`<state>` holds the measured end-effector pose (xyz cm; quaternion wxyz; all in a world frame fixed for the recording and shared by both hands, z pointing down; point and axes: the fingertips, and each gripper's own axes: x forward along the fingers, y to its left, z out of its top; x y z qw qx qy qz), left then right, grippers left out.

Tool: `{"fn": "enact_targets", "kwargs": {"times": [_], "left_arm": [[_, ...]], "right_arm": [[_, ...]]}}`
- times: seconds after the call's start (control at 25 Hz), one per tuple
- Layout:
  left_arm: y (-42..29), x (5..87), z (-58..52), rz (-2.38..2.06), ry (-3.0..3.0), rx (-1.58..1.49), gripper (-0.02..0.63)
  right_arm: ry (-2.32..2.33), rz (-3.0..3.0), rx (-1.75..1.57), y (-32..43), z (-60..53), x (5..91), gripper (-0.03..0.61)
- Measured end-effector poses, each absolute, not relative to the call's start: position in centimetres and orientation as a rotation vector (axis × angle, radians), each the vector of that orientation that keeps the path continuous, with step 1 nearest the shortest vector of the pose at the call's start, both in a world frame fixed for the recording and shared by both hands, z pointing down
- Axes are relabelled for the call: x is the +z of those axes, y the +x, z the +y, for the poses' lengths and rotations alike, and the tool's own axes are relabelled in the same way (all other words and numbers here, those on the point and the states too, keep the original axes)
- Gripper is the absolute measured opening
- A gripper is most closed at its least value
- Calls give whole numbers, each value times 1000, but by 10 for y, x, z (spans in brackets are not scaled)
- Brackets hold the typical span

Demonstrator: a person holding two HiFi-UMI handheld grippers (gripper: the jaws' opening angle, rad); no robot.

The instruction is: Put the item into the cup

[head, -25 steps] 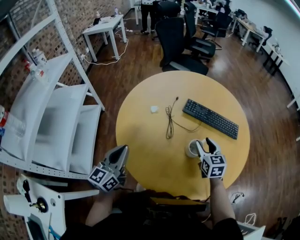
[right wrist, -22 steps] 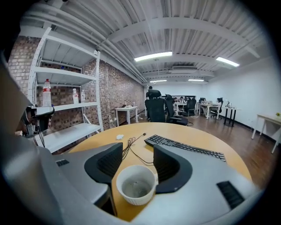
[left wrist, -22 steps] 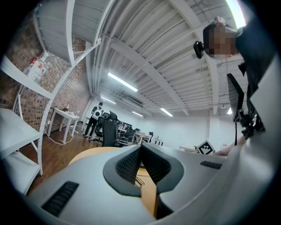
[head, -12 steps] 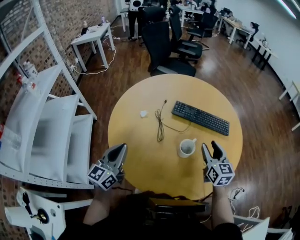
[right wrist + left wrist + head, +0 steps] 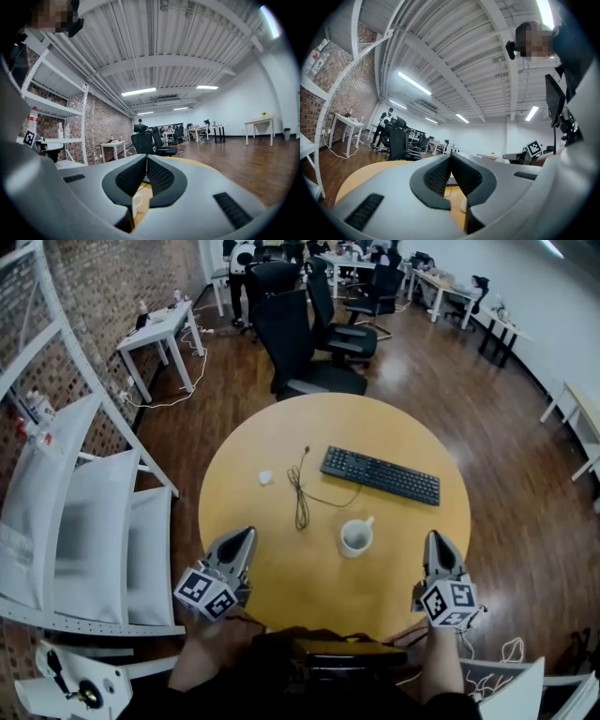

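Note:
A white cup [image 5: 356,537] stands upright on the round yellow table [image 5: 281,568], near the middle front. What lies inside it I cannot tell. A small white item [image 5: 265,477] rests on the table's left part, beside a black cable [image 5: 302,495]. My right gripper [image 5: 437,538] hovers at the table's near right edge, to the right of the cup and apart from it, shut with nothing between its jaws [image 5: 146,158]. At the near left edge my left gripper [image 5: 246,535] is also shut and empty [image 5: 451,157].
A black keyboard [image 5: 380,474] lies beyond the cup. White shelving [image 5: 84,502] stands left of the table. Black office chairs [image 5: 300,343] and desks sit on the wooden floor behind it.
My right gripper has pulled back from over the cup to the table's near right edge, and its jaws have closed. The left gripper has stayed put.

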<state>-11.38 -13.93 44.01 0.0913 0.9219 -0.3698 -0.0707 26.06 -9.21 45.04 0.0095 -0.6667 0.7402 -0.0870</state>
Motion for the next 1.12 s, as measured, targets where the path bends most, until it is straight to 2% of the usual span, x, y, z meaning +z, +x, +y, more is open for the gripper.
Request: {"fn": "enact_targets", "kwargs": {"times": [1.12], "left_arm": [[-109,450,-130,-1126,2697,-168,-5]], "right_arm": [[-1929,2519,-340,236,-102,472,9]]}}
